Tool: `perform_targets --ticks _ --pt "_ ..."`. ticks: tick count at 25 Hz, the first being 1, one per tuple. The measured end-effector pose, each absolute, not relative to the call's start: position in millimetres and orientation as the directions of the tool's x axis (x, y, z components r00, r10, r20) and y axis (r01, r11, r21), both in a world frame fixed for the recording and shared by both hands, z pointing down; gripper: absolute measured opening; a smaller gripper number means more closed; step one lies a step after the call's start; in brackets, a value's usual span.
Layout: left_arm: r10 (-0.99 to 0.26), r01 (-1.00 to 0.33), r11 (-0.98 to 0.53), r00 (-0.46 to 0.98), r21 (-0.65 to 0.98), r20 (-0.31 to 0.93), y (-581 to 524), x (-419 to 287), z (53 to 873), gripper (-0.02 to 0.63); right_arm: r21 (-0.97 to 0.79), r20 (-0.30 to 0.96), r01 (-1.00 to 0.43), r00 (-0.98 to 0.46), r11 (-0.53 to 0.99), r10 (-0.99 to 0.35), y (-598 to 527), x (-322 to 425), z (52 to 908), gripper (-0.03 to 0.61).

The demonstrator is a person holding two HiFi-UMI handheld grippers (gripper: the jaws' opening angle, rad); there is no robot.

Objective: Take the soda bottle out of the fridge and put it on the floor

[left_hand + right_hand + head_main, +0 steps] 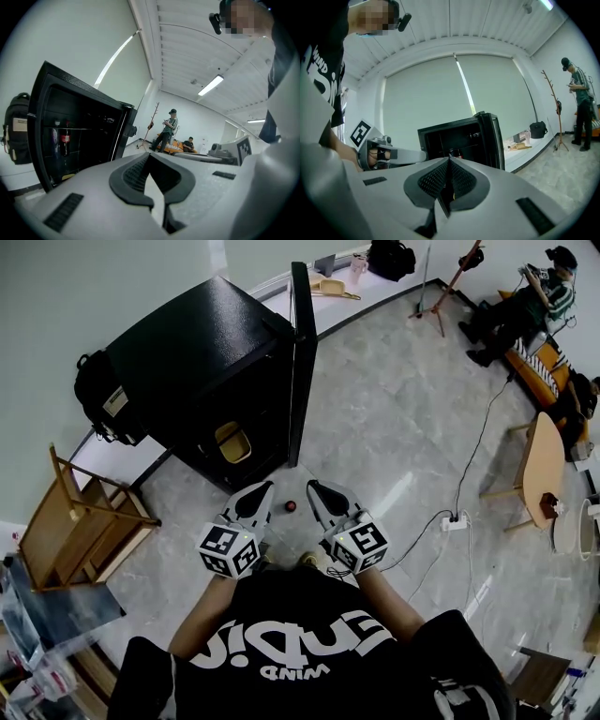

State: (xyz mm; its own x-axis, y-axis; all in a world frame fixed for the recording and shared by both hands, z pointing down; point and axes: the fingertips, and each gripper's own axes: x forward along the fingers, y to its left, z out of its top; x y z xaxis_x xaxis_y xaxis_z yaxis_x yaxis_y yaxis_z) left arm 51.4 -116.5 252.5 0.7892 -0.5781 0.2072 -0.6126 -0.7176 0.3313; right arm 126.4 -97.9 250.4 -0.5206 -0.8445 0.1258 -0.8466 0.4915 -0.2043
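The soda bottle (pixel 291 506) stands upright on the pale, marbled floor (pixel 394 437), just in front of the fridge (pixel 202 343). From above it shows as a small red cap over a dark body. The fridge is a low black box with its door (pixel 302 362) swung wide open, and another dark bottle (pixel 65 138) with a red label stands on a shelf (pixel 75 128) inside.
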Motion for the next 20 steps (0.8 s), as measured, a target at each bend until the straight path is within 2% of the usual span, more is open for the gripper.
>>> perform_targets --ticks 8,16,20 --pt "-0.605 -0.637 -0.728 0.771 0.253 0.202 -121 36 243 0.006 -0.172 0.147 -0.852 -0.518 0.494 -0.843 -92 141 243 0.023" --pt "-0.689 -0.719 -0.668 0.695 0.192 0.205 -117 -19 250 0.006 -0.101 0.151 -0.926 -0.377 0.365 -0.914 -67 188 242 0.023" --pt "-0.732 -0.757 -0.626 0.653 0.186 0.192 -115 -30 258 0.006 -0.135 0.155 -0.943 -0.325 0.306 -0.933 -65 198 252 0.023"
